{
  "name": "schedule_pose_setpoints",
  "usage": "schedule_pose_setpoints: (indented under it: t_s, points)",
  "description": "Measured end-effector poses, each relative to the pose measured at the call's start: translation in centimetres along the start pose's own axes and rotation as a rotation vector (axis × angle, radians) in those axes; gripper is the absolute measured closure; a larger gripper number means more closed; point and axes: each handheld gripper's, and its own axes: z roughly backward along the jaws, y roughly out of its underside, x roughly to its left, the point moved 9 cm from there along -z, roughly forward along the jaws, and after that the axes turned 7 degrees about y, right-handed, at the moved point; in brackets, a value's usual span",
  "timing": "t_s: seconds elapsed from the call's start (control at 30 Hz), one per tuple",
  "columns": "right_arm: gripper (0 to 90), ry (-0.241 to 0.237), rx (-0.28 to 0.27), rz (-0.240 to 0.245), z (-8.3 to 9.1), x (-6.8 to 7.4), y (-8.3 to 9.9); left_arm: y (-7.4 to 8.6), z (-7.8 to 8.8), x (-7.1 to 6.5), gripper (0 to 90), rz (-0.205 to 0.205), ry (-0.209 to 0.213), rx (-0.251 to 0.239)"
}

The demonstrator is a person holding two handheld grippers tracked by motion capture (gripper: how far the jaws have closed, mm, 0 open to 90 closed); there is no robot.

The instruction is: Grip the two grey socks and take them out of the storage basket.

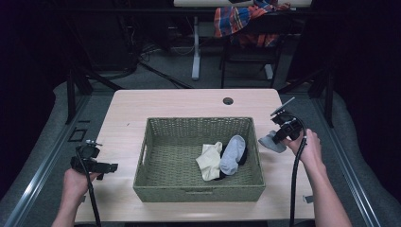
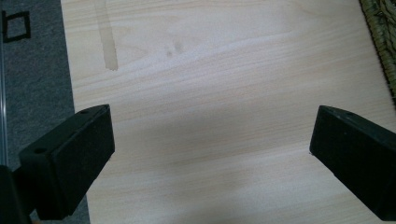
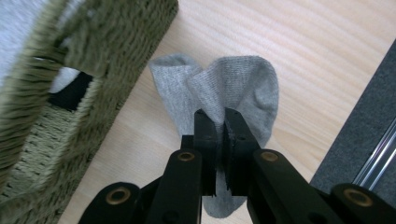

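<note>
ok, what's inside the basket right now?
The woven basket holds a cream sock and a light grey sock lying on a dark item, mostly covered, so its type is unclear. Another grey sock is outside, pinched in the right claw.

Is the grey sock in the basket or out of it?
Out. The right gripper pinches the grey sock over the table, beside the basket.

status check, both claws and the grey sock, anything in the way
Left claw open, empty, over bare table. Right claw shut on grey sock, right of basket. Basket wall close beside the sock.
</note>
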Motion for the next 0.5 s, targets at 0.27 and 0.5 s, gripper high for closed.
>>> schedule_pose_setpoints:
  t_s: [0.27,0.5]
  points:
    - [85.8,-0.019,0.027,-0.035,-1.7,-0.1,0.7,0.0,0.2,0.2,0.2,0.004,0.002,-0.007]
    - [81.1,-0.028,0.060,-0.018,-2.6,0.0,1.0,0.0,0.1,0.1,0.2,-0.004,0.001,0.002]
